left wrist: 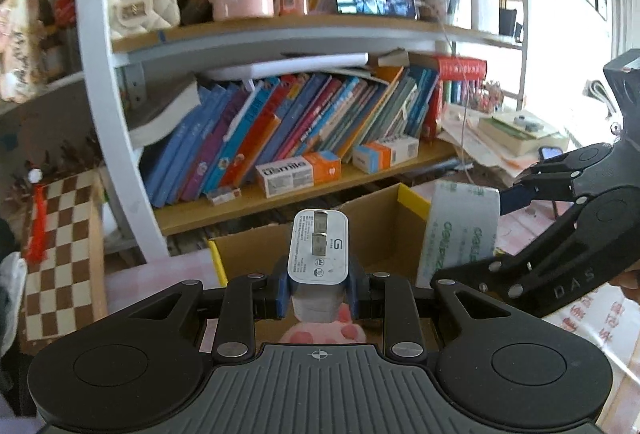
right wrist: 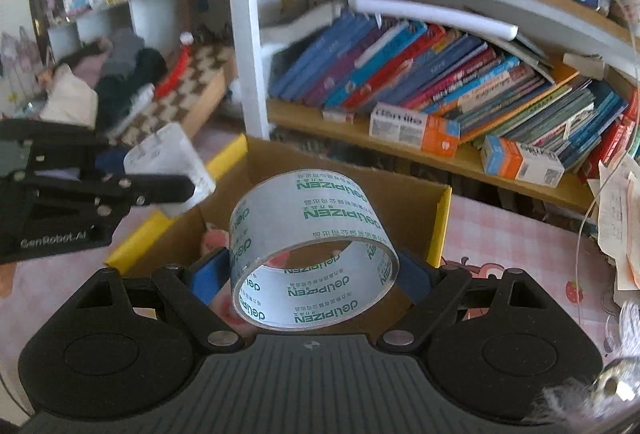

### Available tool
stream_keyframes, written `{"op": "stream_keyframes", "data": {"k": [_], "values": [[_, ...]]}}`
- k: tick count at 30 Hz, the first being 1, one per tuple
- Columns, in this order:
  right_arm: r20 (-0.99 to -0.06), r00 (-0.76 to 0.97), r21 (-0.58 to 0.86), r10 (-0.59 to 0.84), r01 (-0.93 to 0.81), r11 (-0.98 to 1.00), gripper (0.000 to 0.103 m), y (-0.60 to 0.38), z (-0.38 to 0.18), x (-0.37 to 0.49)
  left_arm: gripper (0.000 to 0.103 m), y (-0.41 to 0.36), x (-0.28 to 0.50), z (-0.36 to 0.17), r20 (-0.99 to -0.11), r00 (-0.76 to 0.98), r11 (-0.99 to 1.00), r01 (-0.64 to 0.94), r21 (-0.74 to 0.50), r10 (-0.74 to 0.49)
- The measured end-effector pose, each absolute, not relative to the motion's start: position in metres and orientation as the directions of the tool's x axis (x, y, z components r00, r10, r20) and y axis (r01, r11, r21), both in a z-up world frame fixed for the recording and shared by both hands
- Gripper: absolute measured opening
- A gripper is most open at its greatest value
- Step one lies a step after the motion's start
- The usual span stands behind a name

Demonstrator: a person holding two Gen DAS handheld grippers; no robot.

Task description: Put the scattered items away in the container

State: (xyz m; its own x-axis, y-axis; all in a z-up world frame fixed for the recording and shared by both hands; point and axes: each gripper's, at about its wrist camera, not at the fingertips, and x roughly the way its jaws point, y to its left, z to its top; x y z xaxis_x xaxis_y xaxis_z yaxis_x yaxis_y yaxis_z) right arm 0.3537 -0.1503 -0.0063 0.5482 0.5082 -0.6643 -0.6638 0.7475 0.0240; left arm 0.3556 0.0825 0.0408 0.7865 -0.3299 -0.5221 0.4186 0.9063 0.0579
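My left gripper [left wrist: 318, 286] is shut on a white charger plug [left wrist: 318, 254], blue pads pressing its two sides, folded prongs facing up. It hangs over the near edge of an open cardboard box [left wrist: 248, 254] with yellow flaps. A pink plush toy [left wrist: 324, 332] lies inside the box, below the plug. My right gripper [right wrist: 314, 274] is shut on a clear tape roll [right wrist: 312, 246] with green lettering, held tilted above the box [right wrist: 408, 206]. In the left wrist view the right gripper [left wrist: 480, 234] and the tape roll [left wrist: 460, 230] are at the box's right side. The right wrist view has the left gripper [right wrist: 160, 174] with the plug [right wrist: 172, 154] at the left.
A bookshelf [left wrist: 280, 194] with leaning books and two orange-and-white cartons [left wrist: 298, 174] stands right behind the box. A chessboard [left wrist: 60, 254] lies to the left and a pile of papers [right wrist: 624, 218] to the right. The table wears a pink patterned cloth [right wrist: 520, 254].
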Motion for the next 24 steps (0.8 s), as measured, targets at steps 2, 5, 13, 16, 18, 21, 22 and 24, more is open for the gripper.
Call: {"op": "stream_keyframes", "data": {"k": [2,5,13,16,18,21,22,24], "values": [[-0.695,0.526,0.020,0.491,-0.668,0.744,0.087,-0.145,-0.014,0.363,0.025,0.080,0.368,0.036,-0.538,0.773,0.897,0.436,0.067,-0.336],[-0.738,0.492,0.013,0.462,-0.674,0.739,0.087,-0.137,-0.025,0.376,0.026,0.074,0.383,0.029,-0.563,0.751,0.877,0.472,0.092,-0.345],[-0.829,0.398,-0.019,0.392,-0.722,0.691,0.087,-0.114,-0.052,0.396,0.026,0.068,0.420,0.012,-0.635,0.691,0.845,0.523,0.109,-0.346],[-0.856,0.359,-0.024,0.372,-0.747,0.664,0.087,-0.107,-0.060,0.397,0.026,0.071,0.431,0.004,-0.658,0.673,0.855,0.512,0.086,-0.337],[-0.870,0.332,-0.006,0.365,-0.746,0.666,0.087,-0.106,-0.066,0.399,0.026,0.073,0.435,-0.001,-0.671,0.663,0.860,0.506,0.072,-0.334],[-0.872,0.327,0.001,0.366,-0.745,0.667,0.087,-0.104,-0.069,0.399,0.026,0.076,0.439,-0.007,-0.685,0.649,0.862,0.504,0.061,-0.331],[-0.872,0.327,-0.001,0.365,-0.746,0.666,0.087,-0.104,-0.070,0.399,0.026,0.077,0.440,-0.008,-0.689,0.645,0.861,0.505,0.059,-0.331],[-0.873,0.329,-0.009,0.360,-0.749,0.663,0.087,-0.102,-0.070,0.399,0.026,0.078,0.442,-0.011,-0.696,0.637,0.860,0.507,0.055,-0.330]]}}
